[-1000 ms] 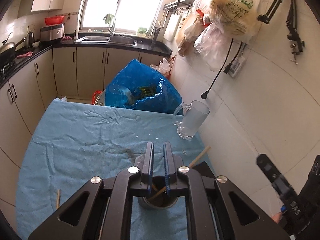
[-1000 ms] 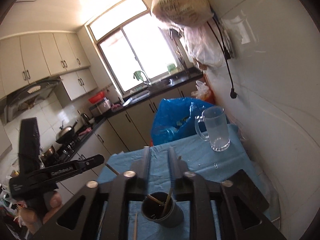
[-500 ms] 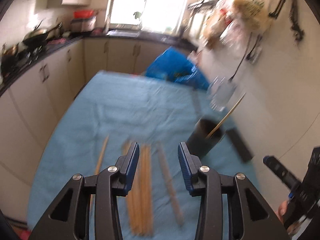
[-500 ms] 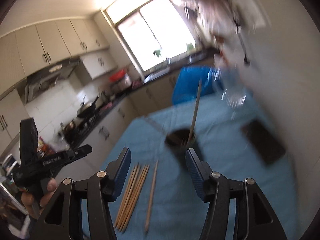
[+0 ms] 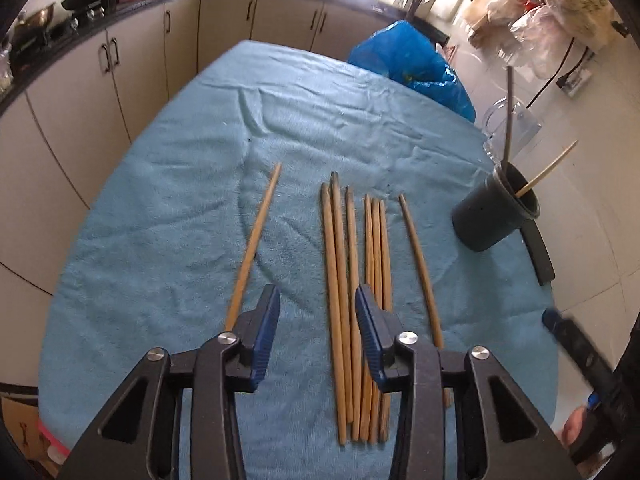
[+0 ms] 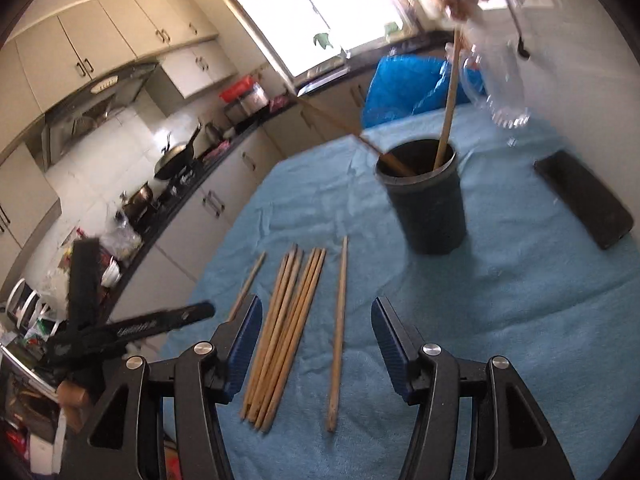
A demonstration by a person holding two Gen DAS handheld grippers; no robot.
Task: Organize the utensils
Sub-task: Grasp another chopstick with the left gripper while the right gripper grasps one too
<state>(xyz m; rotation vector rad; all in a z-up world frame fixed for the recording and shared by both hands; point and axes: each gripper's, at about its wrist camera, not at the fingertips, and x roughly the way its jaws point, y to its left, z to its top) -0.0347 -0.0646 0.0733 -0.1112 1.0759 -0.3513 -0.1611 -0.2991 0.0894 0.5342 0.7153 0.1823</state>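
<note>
Several wooden chopsticks (image 5: 356,280) lie side by side on the blue cloth, also in the right wrist view (image 6: 288,320). One single chopstick (image 5: 256,236) lies apart to the left and another (image 5: 420,264) to the right. A dark cup (image 5: 496,216) at the right holds two chopsticks; it also shows in the right wrist view (image 6: 428,196). My left gripper (image 5: 316,320) is open and empty above the near ends of the bundle. My right gripper (image 6: 316,344) is open and empty above the bundle and the single chopstick (image 6: 338,340).
A glass mug (image 5: 512,128) stands behind the cup near the wall. A black phone (image 6: 584,196) lies at the right edge of the cloth. A blue bag (image 5: 412,68) sits beyond the table's far end. Kitchen cabinets (image 5: 100,80) run along the left.
Both grippers have opened and pulled back from over the cup. They now hover over the chopsticks lying on the cloth. The cup holds two chopsticks.
</note>
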